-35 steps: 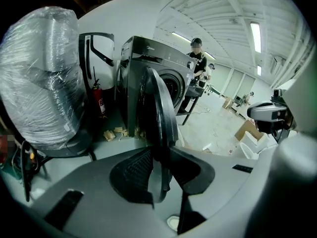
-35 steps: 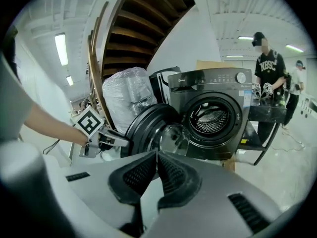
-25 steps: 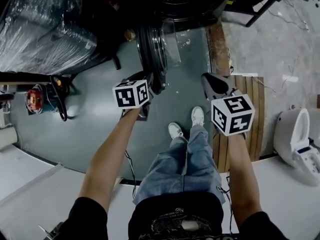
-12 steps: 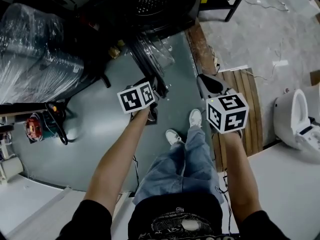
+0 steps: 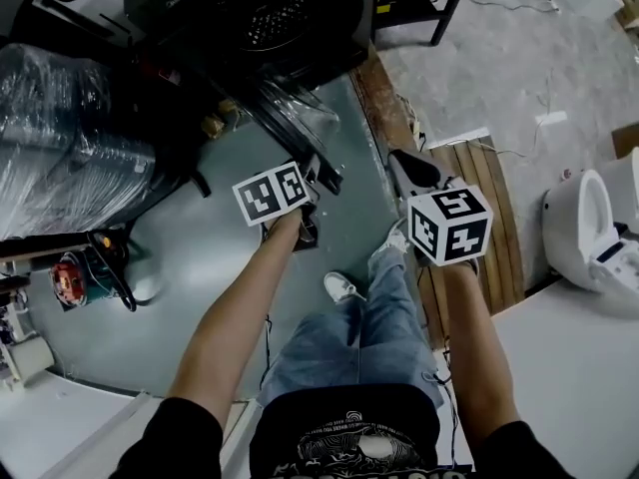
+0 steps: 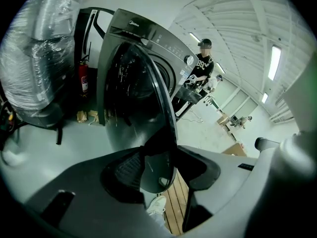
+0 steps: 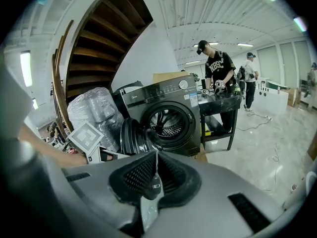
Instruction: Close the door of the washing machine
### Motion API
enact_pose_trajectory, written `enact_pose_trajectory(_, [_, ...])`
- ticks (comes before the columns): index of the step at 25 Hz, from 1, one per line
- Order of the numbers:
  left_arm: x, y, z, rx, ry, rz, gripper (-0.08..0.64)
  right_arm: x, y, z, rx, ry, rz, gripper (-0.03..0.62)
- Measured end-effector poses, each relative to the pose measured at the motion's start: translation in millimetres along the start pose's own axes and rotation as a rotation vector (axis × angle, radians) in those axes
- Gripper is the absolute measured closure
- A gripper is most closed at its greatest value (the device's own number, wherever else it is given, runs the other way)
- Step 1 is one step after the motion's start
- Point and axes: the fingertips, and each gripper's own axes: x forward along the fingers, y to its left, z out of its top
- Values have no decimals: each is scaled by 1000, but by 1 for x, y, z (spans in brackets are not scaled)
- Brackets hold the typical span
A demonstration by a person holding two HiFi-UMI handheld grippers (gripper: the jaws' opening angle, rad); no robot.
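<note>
Here we are at the washing machine [image 5: 250,8], and the door [image 5: 290,118] is still hanging open, swung well out from the front toward the person. From the right gripper view it stands off to the left of the round drum opening [image 7: 169,124], which is fully exposed, so nothing is latched yet.

The left gripper [image 6: 158,165] is right at the door. Its jaws have just been opening, and the door's dark rim runs up between them, but there is a gap on either side and the pads don't look to be pinching it. I'd call that a loose straddle of the edge, not a grip.

The right gripper [image 7: 155,170] hangs back near the wooden decking [image 5: 489,198]. Its jaws are pressed together with nothing between them, pointed toward the machine from a distance (more spectator than player right now).

As for progress, my read is early to middle: contact with the door is set up, but the swing itself is barely done, if at all. What's left is to push or carry the door round to the opening and press until it catches. One risk is that the rim slips out of those parted jaws partway through the swing.
</note>
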Motion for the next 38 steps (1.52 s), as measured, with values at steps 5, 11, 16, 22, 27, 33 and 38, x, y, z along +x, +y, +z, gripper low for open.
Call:
enact_pose_trajectory(5, [25, -24, 13, -15, 11, -11, 336, 10, -27, 10, 27, -4, 3, 569])
enact_pose_trajectory(11, [52, -48, 26, -51, 21, 2, 324, 21, -62, 21, 47, 4, 16, 569])
enact_pose_trajectory(16, [70, -61, 39, -103, 17, 5, 313, 30, -86, 35, 52, 6, 28, 569])
enact_pose_trajectory(22, [96, -78, 58, -184, 8, 16, 301, 39, -121, 51, 60, 22, 30, 569])
enact_pose_trajectory(27, [118, -90, 75, -249, -10, 24, 298, 47, -144, 61, 69, 23, 32, 569])
enact_pose_trajectory(33, [139, -99, 92, -333, -24, 27, 291, 58, -169, 76, 84, 16, 39, 569])
enact_pose_trajectory(38, [153, -105, 107, -368, -22, 43, 291, 66, -176, 89, 76, 8, 56, 569])
